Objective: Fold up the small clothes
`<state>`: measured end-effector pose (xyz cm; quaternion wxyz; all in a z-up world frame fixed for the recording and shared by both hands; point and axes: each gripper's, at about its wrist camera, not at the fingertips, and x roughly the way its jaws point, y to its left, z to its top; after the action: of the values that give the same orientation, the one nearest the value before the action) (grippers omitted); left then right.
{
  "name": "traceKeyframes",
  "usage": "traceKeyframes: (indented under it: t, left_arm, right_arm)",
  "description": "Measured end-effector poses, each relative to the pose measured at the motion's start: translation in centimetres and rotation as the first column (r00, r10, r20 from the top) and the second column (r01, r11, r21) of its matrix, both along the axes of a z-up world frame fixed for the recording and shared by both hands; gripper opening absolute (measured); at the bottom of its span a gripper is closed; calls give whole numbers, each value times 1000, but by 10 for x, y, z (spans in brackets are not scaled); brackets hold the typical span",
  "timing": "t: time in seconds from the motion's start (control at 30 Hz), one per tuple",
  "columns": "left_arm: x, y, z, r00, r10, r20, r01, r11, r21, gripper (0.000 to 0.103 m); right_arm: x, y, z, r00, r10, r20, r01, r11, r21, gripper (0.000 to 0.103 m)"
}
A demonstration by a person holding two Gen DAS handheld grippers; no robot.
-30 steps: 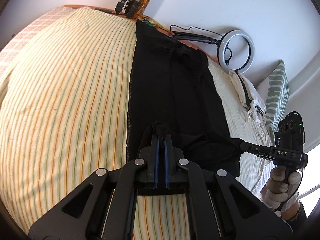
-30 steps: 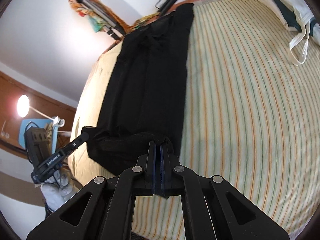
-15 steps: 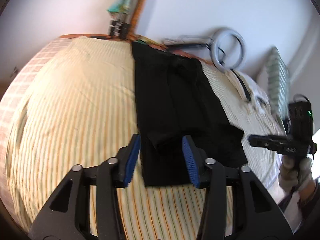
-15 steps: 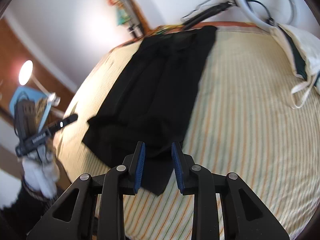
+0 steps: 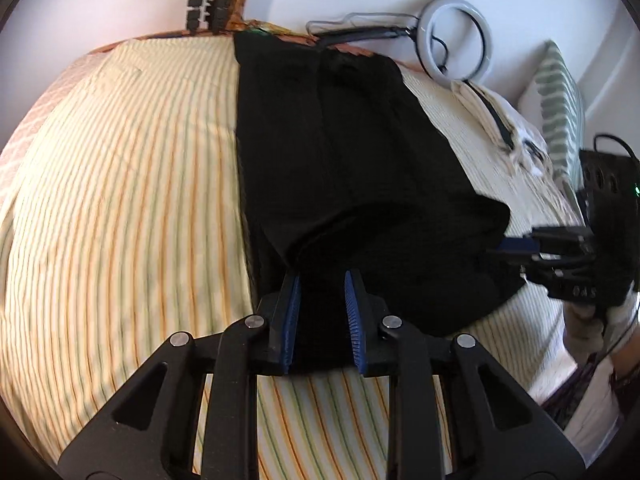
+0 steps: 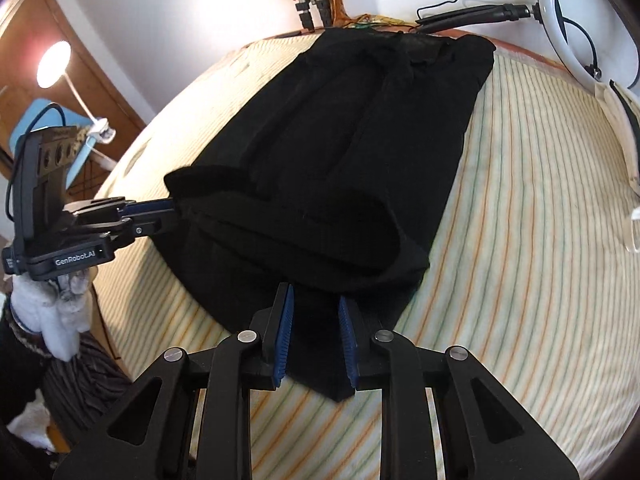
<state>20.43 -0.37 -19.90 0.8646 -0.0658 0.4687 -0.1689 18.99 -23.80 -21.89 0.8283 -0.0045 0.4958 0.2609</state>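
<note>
Left wrist view: both grippers at the near hem of the black garment (image 5: 340,152).

The left gripper (image 5: 322,276) and right gripper (image 6: 314,300) point steeply down, jaws parted and just been narrowing, cloth between the pads but unclamped; garment lies on the striped bed (image 5: 120,200).

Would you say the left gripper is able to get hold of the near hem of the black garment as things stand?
Probably yes: the left gripper has black garment cloth between its fingers, which have just been closing. Nothing else lies there on the striped bedsheet.
</note>
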Motion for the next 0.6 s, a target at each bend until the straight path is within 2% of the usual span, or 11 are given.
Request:
traceKeyframes:
  t: [0.1, 0.2, 0.3, 0.4, 0.6]
  left_arm:
    - [13, 8, -1, 998, 58, 20, -58, 998, -24, 22]
    - [19, 22, 4, 986, 155, 64, -155, 988, -14, 22]
    - [18, 31, 11, 973, 203, 115, -203, 979, -9, 22]
    - [12, 35, 16, 967, 209, 147, -211, 977, 2, 22]
    - [13, 33, 23, 974, 191, 124, -190, 982, -24, 22]
  right_arm:
    - [11, -1, 3, 999, -40, 29, 40, 999, 12, 21]
    - [20, -8, 7, 994, -96, 51, 95, 995, 21, 21]
    - [26, -17, 12, 988, -144, 60, 141, 989, 44, 21]
    - [26, -23, 17, 984, -161, 73, 157, 986, 55, 21]
    - [27, -32, 31, 978, -194, 73, 187, 978, 91, 21]
